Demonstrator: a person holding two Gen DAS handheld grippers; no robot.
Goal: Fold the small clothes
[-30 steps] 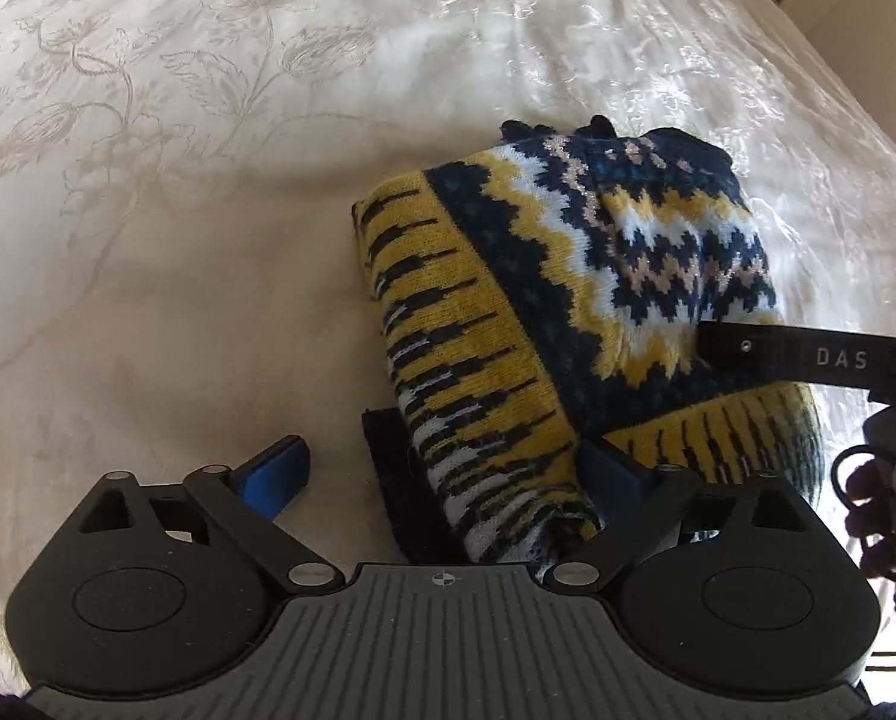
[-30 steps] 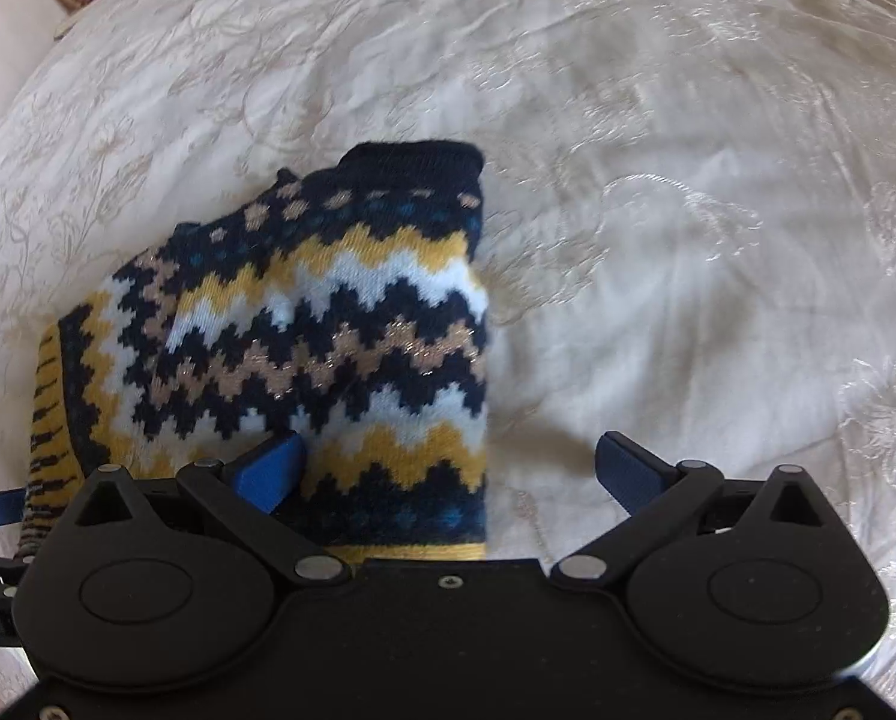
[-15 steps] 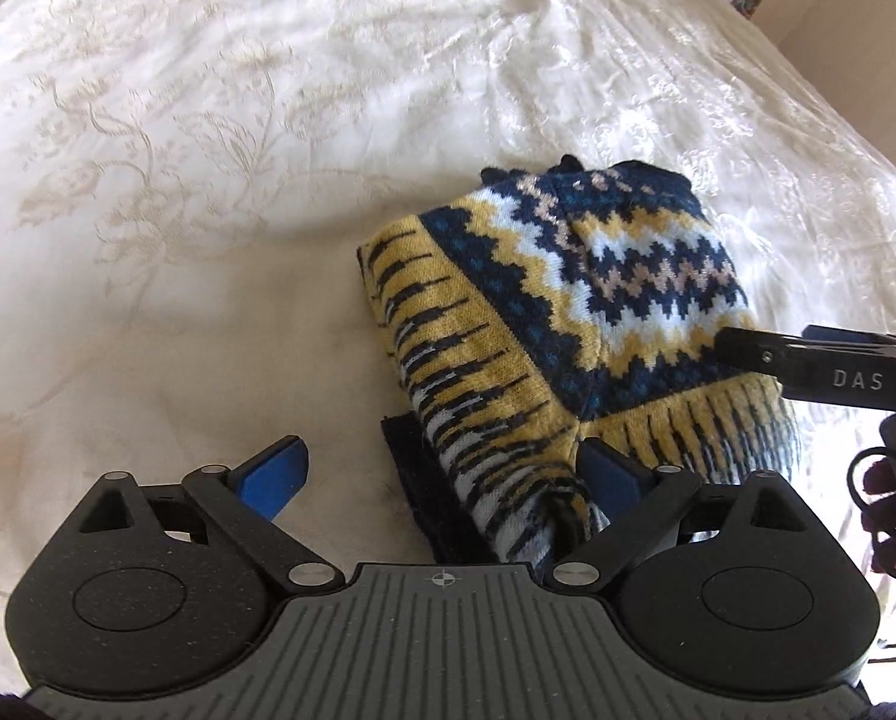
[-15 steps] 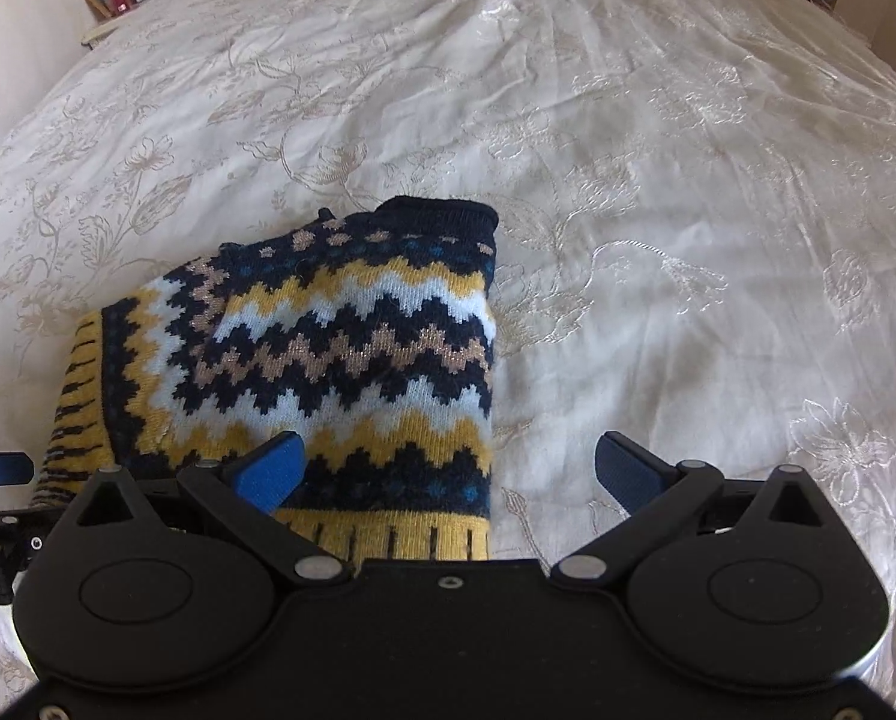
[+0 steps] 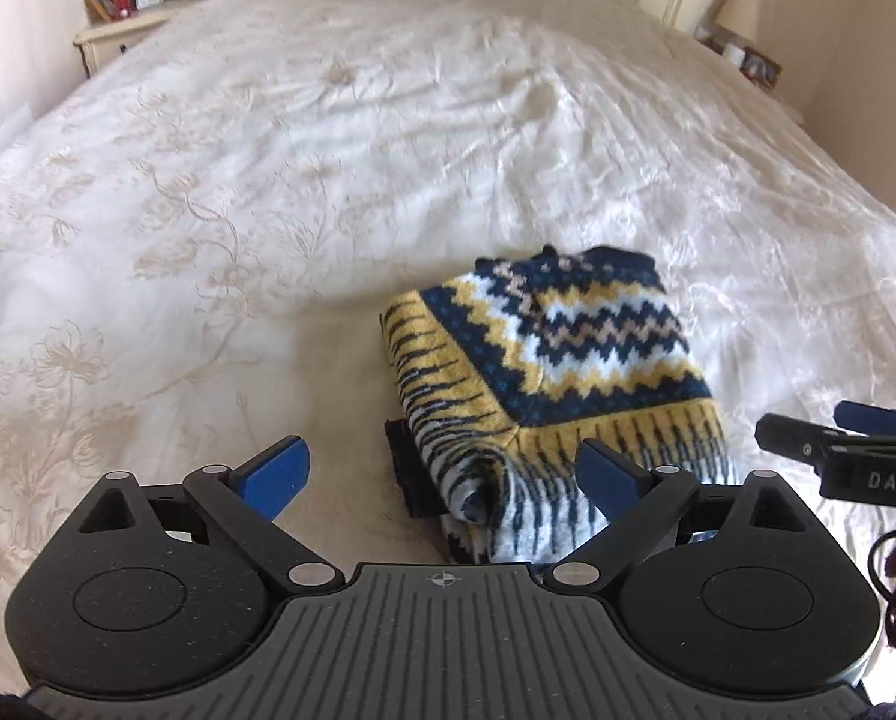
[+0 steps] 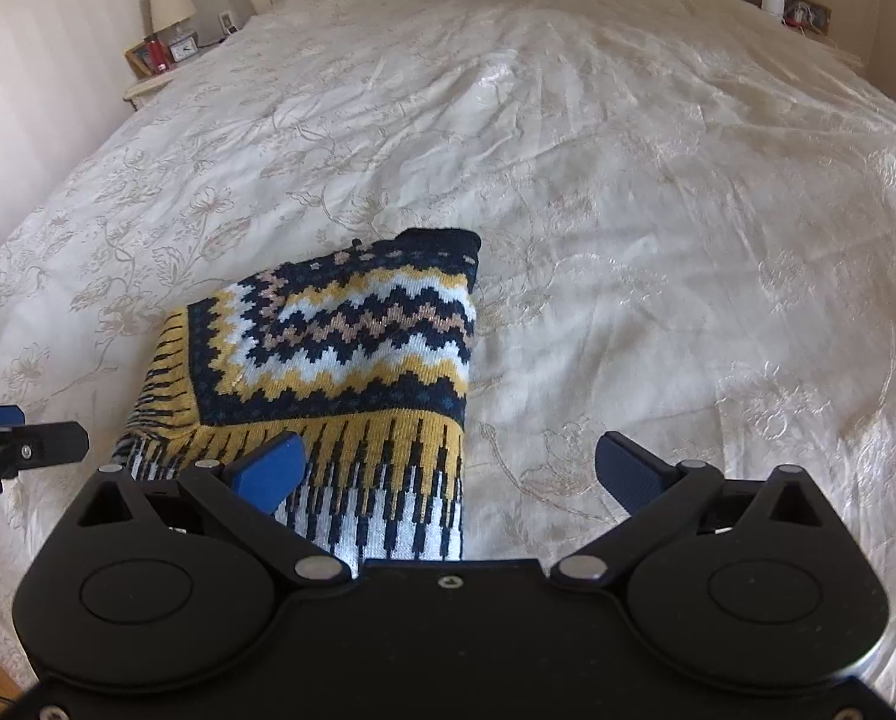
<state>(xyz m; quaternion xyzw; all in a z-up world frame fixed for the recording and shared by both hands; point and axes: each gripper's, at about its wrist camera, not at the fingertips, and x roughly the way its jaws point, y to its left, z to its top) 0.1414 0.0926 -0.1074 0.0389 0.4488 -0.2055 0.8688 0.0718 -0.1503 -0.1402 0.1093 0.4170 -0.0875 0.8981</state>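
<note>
While both grippers hang just above the bed, here is what shows.

Sweater point(image 5: 568, 360): a small knitted one, folded into a thick bundle. It has zigzag rows of dark blue, yellow, white and tan. It lies on the bed cover, close in front of both grippers.

Sweater edge: the near end has yellow, white and dark stripes. In the left wrist view this end curls into a soft roll, and a dark bit of cloth pokes out from under it on the left.

Bed cover point(image 5: 267, 192): cream, with a stitched flower pattern and many little wrinkles. It fills most of both views.

Left gripper point(image 5: 444, 474): spread wide, with nothing between its blue fingers point(image 5: 276, 471). The rolled sweater end sits just ahead, nearer the right finger.

Right gripper point(image 6: 448, 471): also spread wide and holding nothing. Its left blue finger is over the striped end of the sweater; its right finger is over bare cover.

Side tables: one at each far corner of the bed, each with a lamp point(image 6: 171, 0) and small things on it.
</note>
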